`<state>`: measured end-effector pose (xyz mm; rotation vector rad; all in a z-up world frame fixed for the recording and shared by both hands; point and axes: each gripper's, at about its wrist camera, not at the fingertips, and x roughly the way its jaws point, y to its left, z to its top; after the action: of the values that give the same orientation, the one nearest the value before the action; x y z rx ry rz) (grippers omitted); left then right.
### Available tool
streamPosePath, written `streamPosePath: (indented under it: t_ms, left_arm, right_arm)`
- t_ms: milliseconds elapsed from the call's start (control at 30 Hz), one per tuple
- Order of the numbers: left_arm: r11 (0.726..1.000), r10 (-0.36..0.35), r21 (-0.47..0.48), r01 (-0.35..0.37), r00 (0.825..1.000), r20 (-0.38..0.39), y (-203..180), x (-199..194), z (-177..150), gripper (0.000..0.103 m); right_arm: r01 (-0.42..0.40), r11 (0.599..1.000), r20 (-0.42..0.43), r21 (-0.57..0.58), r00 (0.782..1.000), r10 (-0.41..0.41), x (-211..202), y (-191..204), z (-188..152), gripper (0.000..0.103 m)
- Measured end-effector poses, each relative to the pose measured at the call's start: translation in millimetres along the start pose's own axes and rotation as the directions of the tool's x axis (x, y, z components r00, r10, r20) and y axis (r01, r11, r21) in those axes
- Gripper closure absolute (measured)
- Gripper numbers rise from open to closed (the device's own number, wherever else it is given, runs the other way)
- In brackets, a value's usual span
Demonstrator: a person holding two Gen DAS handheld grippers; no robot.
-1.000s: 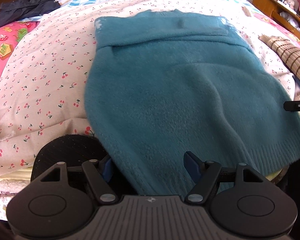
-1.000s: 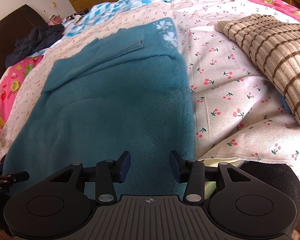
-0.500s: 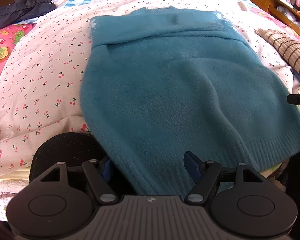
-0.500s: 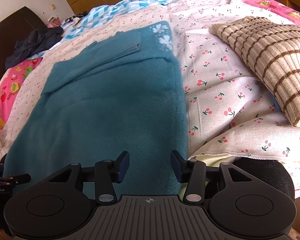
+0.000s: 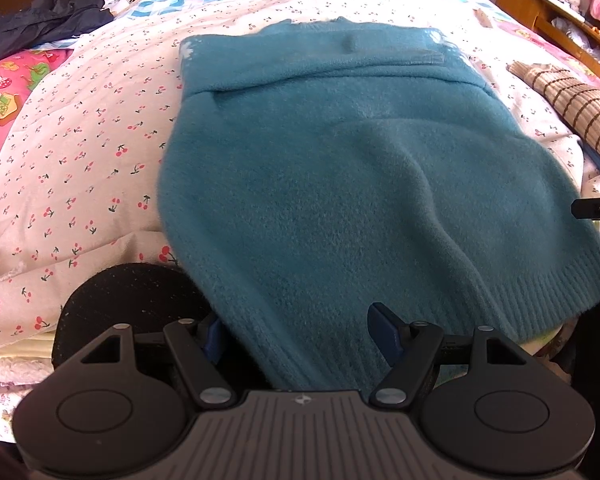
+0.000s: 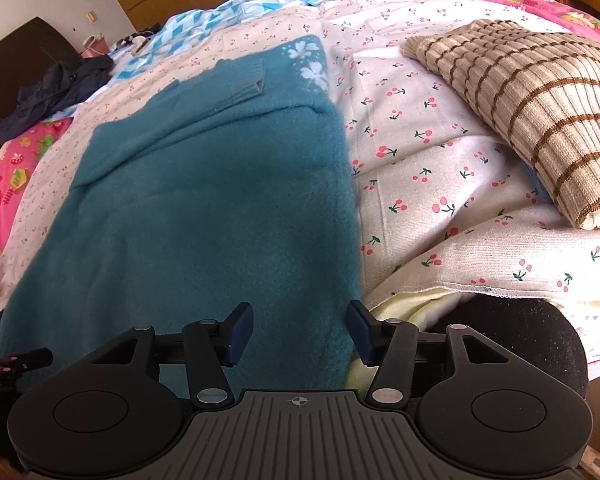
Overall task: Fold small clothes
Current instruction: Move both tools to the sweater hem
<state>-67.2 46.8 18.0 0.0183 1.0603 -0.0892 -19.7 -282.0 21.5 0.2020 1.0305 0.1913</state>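
On the cherry-print bedspread [image 5: 80, 152] the teal sweater [image 5: 340, 184] is lying flat before us; we are holding the left gripper [image 5: 300, 332] and right gripper [image 6: 300, 328] spread wide over its near hem.

Teal sweater [image 5: 340, 184]: sits farther up and away in both wrist views than a second ago; left gripper [image 5: 300, 332] and right gripper [image 6: 300, 328] drawn back toward its ribbed hem [image 5: 540, 300].
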Motion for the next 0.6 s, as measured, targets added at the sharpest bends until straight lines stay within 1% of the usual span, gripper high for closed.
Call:
streamPosePath:
  t_ms: [133,233,500,600]
  left_arm:
    - [1.0,-0.014,-0.01,0.014,1.0,0.004,2.1,-0.4,-0.5,0.027]
    - [1.0,-0.019,-0.007,0.019,1.0,0.006,2.2,0.0,-0.8,0.027]
    - [0.999,-0.035,0.002,0.035,0.999,0.002,2.3,0.5,-1.0,0.026]
    - [0.999,-0.04,0.005,0.04,0.999,0.001,2.2,0.8,-1.0,0.024]
  right_arm:
    - [0.024,1.0,-0.041,-0.012,0.999,-0.025,4.2,1.8,-0.1,0.049]
    - [0.022,1.0,-0.085,-0.009,0.996,-0.023,9.6,2.7,0.0,0.049]
    - [0.031,0.999,-0.111,-0.035,0.993,-0.035,13.7,13.3,-2.7,0.047]
    - [0.022,0.999,-0.122,-0.029,0.992,-0.025,13.6,13.8,-4.5,0.047]
